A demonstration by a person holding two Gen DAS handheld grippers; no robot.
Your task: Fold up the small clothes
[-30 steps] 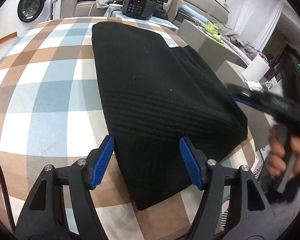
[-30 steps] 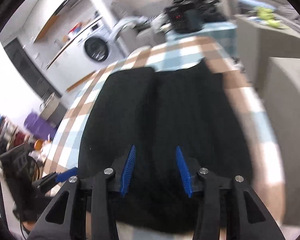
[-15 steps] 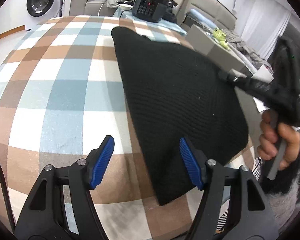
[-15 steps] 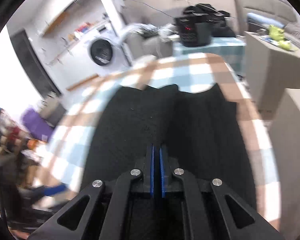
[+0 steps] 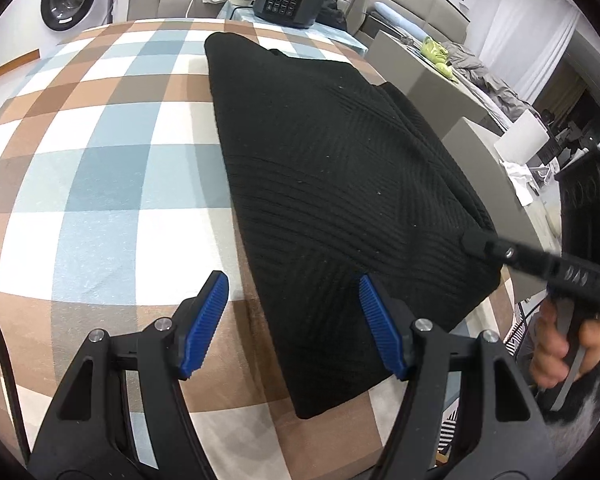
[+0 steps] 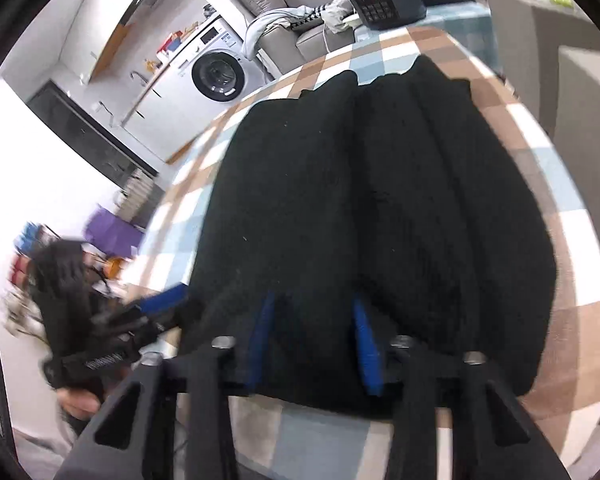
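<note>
Black knit garment lies partly folded on the checked desk, long side flap laid over the middle, prob. so it narrows before the next fold. Left hand-held gripper hovers low at the near hem, jaws wide apart, nothing held. Right hand-held gripper comes in flat at the other edge, jaws apart w/ fabric between, not clamped.

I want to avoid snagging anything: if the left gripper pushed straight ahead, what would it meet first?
Most likely the near left edge of the black knit garment, which lies between the open left gripper fingers on the checked tablecloth. Height above the cloth is unclear.
</note>
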